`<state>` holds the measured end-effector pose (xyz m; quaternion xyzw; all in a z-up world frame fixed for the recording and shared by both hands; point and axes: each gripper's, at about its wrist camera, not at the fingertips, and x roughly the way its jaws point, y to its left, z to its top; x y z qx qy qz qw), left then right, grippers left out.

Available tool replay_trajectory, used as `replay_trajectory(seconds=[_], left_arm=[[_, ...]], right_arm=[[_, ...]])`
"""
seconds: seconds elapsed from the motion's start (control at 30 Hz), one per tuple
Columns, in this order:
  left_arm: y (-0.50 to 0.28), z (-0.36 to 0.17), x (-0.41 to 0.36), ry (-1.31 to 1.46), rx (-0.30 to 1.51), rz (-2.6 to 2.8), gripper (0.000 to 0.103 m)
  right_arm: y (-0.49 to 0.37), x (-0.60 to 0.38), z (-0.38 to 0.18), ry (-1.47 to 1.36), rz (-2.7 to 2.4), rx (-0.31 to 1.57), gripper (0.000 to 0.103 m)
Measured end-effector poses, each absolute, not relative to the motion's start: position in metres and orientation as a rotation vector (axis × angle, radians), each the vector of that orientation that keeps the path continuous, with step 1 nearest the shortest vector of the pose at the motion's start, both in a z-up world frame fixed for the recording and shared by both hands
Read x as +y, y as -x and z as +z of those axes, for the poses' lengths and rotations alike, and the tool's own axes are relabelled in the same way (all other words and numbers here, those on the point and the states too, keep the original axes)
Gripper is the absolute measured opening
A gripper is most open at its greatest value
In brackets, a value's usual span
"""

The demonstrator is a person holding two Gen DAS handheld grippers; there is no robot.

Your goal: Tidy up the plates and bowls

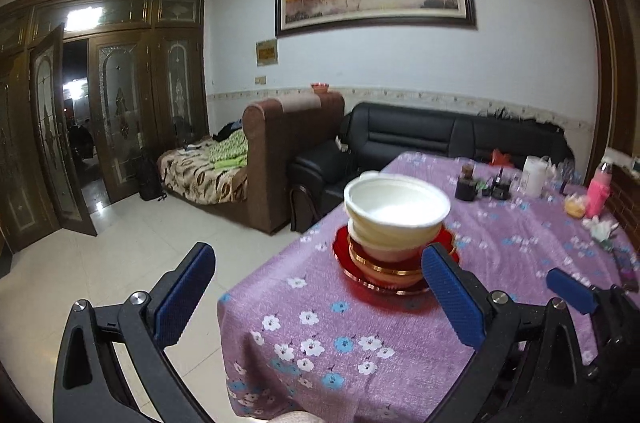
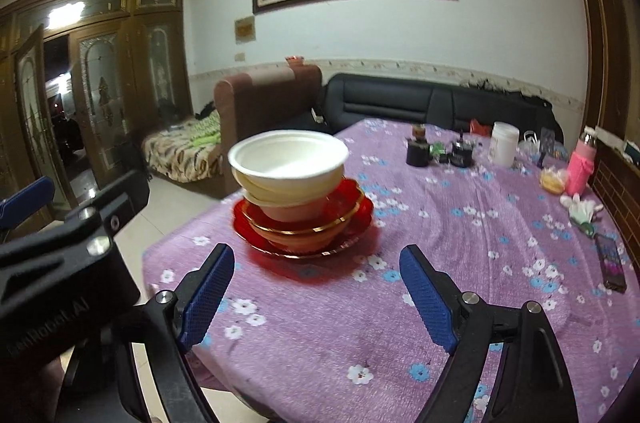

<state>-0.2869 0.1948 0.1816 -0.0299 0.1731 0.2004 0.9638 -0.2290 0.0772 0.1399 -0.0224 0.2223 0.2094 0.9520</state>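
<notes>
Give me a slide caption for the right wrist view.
Open right gripper faces stacked white bowls on red plates on a floral tablecloth.

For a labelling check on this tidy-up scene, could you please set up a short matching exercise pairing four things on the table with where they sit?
Things:
1. white plastic bowl
2. red glass plate with gold rim
3. pink insulated bottle
4. dark flat phone

Places:
A. lying flat near the right edge of the purple flowered tablecloth
B. at the bottom of the stack, on the cloth
C. at the top of the stack
D. standing upright at the far right of the table

Pairs: 1-C, 2-B, 3-D, 4-A
</notes>
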Motion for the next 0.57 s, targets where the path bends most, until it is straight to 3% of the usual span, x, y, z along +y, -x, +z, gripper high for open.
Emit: replay_trajectory(seconds=[0.27, 0.57], left_arm=[[0.305, 0.213, 0.182, 0.037, 0.262, 0.356, 0.103], [0.282, 0.212, 0.179, 0.020, 0.305, 0.422, 0.103]], right_arm=[[0.246, 0.077, 0.167, 0.035, 0.464, 0.379, 0.092], [0.214, 0.076, 0.161, -0.025, 0.520, 0.470, 0.092]])
